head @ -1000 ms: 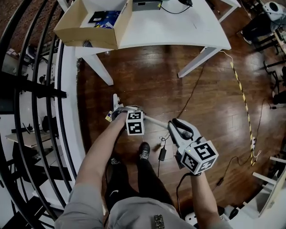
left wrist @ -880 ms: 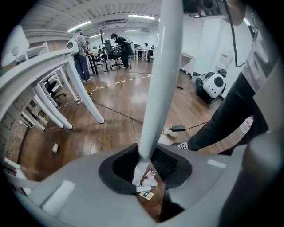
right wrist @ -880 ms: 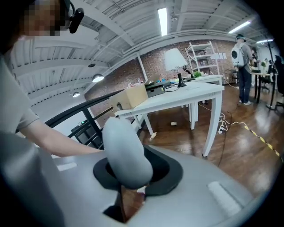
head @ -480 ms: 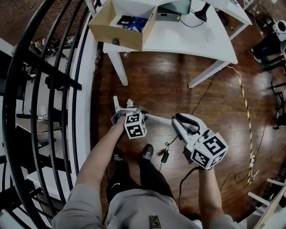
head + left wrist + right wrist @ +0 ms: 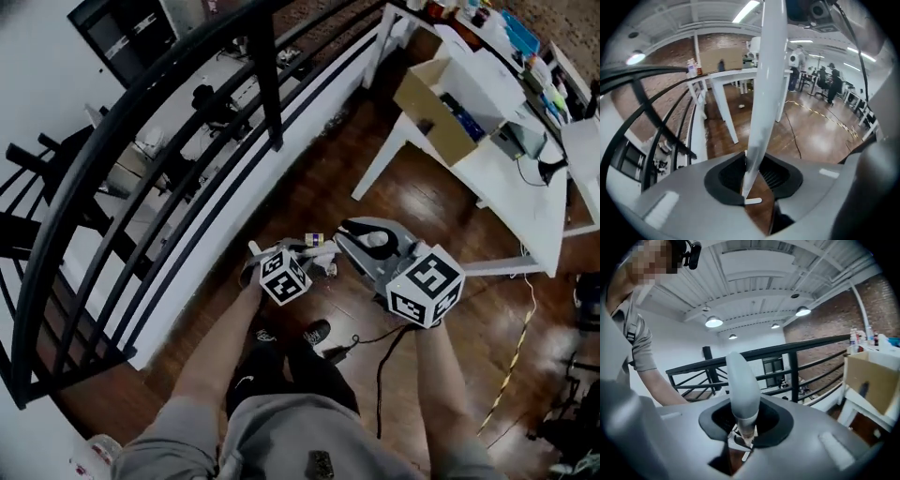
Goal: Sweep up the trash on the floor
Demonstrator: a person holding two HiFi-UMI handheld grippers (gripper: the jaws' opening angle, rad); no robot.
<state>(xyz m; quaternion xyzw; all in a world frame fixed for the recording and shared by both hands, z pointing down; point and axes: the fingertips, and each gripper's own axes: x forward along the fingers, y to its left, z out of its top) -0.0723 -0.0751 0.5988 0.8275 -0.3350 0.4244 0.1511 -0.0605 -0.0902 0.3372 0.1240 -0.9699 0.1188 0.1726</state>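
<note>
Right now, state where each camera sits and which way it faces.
Head view: on the person's head, facing steeply down at the floor; forearms, legs, left tool, right tool show.
Left gripper view: on the left tool, facing along its gripped white handle toward the table.
Right gripper view: on the right tool, facing the railing past a rounded handle end; a sleeve shows.
Shared: the cardboard box.

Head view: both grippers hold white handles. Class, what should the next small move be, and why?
Probably lower both handles toward the wooden floor. The left gripper grips a long white handle, the right gripper a rounded white handle end, and both are held well above the floor, so sweeping cannot start yet.
</note>
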